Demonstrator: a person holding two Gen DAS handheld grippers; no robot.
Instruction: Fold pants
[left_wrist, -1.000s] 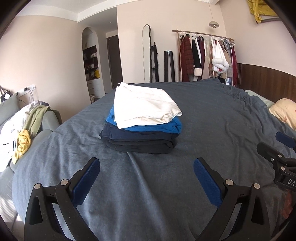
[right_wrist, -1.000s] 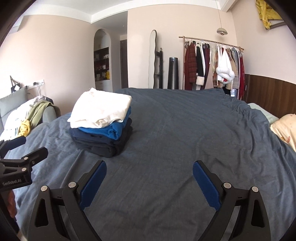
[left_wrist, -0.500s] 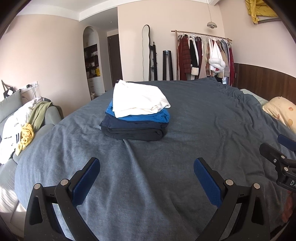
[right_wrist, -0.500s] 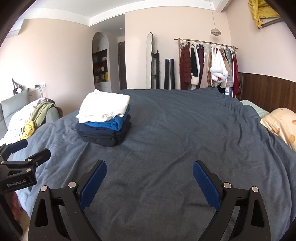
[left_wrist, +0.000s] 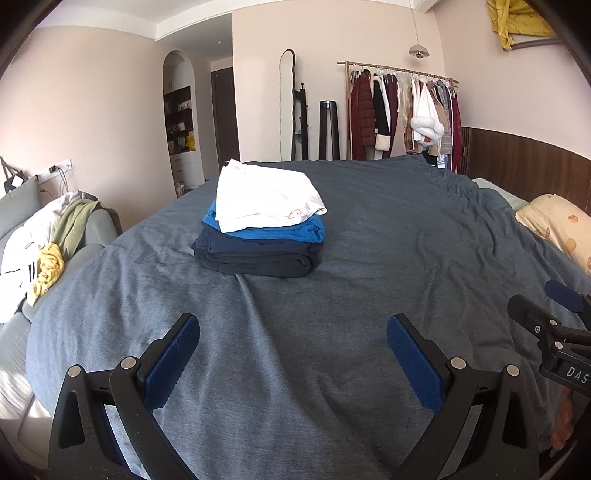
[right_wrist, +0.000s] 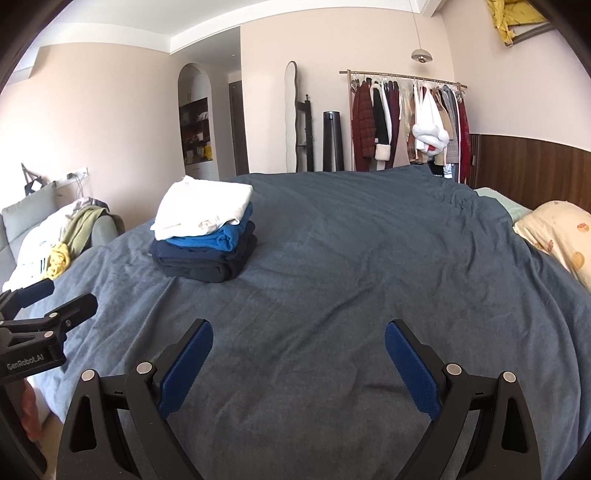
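Observation:
A stack of folded pants lies on the grey-blue bed cover: white on top, bright blue under it, then navy and black. It also shows in the right wrist view, left of centre. My left gripper is open and empty, held above the cover in front of the stack. My right gripper is open and empty, to the right of the stack. Each gripper shows at the edge of the other's view, the right gripper and the left gripper.
A sofa with loose clothes stands left of the bed. A patterned pillow lies at the right edge. A clothes rack, a mirror and a doorway stand at the far wall.
Both grippers have drawn back from the stack, which now looks smaller and farther. Both stay open. The stack has not moved.

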